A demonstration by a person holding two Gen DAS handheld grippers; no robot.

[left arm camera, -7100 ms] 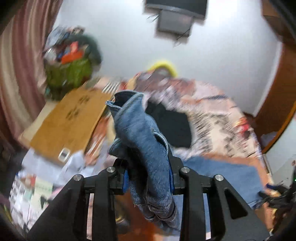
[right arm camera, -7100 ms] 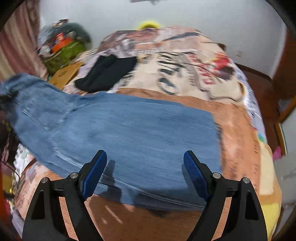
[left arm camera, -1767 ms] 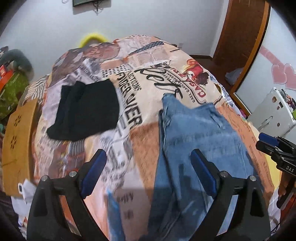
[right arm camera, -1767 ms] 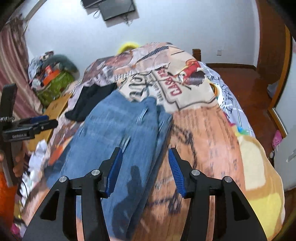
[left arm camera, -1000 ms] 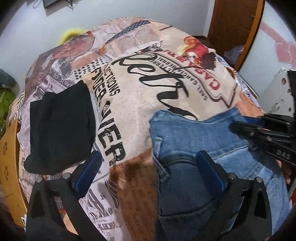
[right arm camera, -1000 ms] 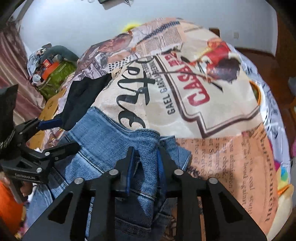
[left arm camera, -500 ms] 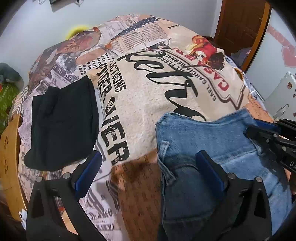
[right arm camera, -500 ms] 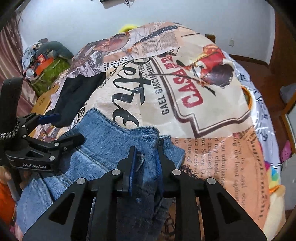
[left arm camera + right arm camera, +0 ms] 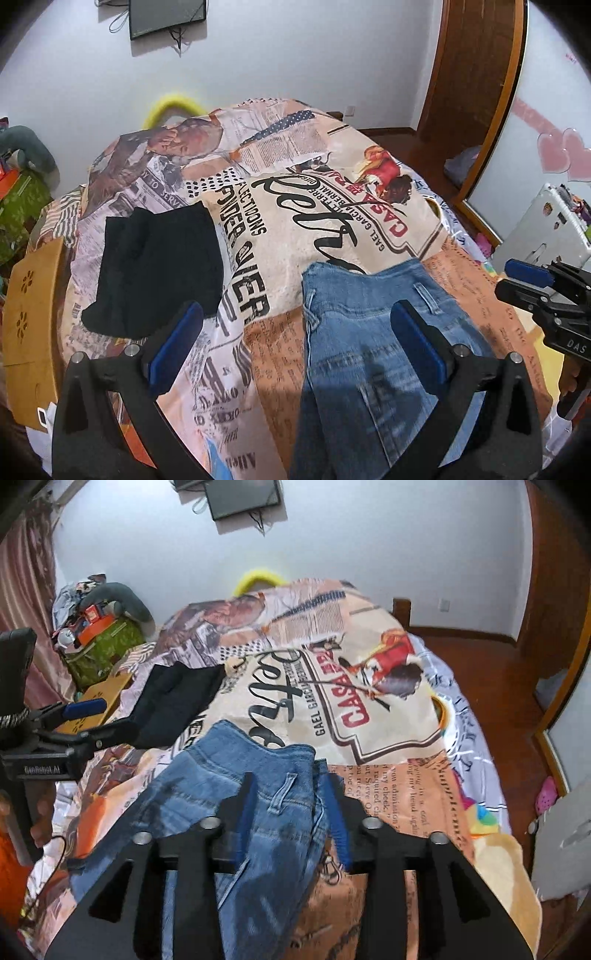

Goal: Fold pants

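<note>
Blue jeans lie folded lengthwise on the printed bedspread, waistband toward the far end. In the right wrist view the jeans lie under my right gripper, whose jaws are partly open with the waistband's right edge between them, not pinched. My left gripper is wide open and empty, raised above the bed, with the waistband's left corner between its fingers below. The right gripper also shows at the right edge of the left wrist view, and the left gripper at the left edge of the right wrist view.
A folded black garment lies on the bed left of the jeans. A cardboard piece leans at the bed's left side. A green bag with clutter stands by the wall. A wooden door is at the right.
My right gripper has opened off the waistband and pulled back a little. My left gripper has lifted and drawn back. The jeans now lie flat on the bed.
</note>
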